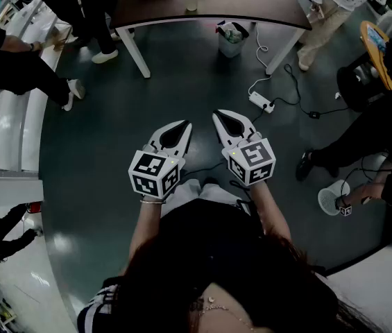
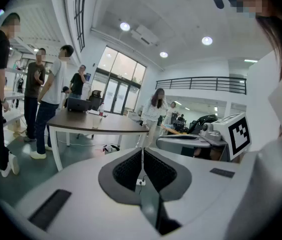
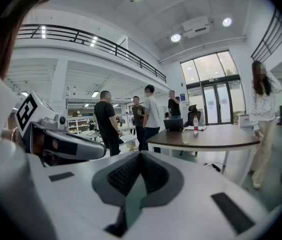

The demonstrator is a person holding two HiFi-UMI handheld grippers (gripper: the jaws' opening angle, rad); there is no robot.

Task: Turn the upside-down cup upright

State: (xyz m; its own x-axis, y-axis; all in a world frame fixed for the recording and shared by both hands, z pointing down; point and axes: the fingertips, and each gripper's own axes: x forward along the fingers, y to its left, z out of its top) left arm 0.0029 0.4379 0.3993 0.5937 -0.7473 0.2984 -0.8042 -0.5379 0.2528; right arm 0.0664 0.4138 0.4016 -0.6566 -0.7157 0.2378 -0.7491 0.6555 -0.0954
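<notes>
Left gripper (image 1: 182, 127) and right gripper (image 1: 220, 116) were closed, empty. Cup (image 1: 191, 2) sat on the far table (image 1: 251, 2). Task looked not started.

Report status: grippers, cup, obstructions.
Left gripper shut, empty. Right gripper shut, empty. Cup on far table, untouched; orientation unclear. Power strip on floor ahead.

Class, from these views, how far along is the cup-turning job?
Done: nothing visible. In hand: nothing; left tongs and right tongs are shut and empty, well short of the table. Left: everything; the cup sits untouched on it, orientation unclear.
</notes>
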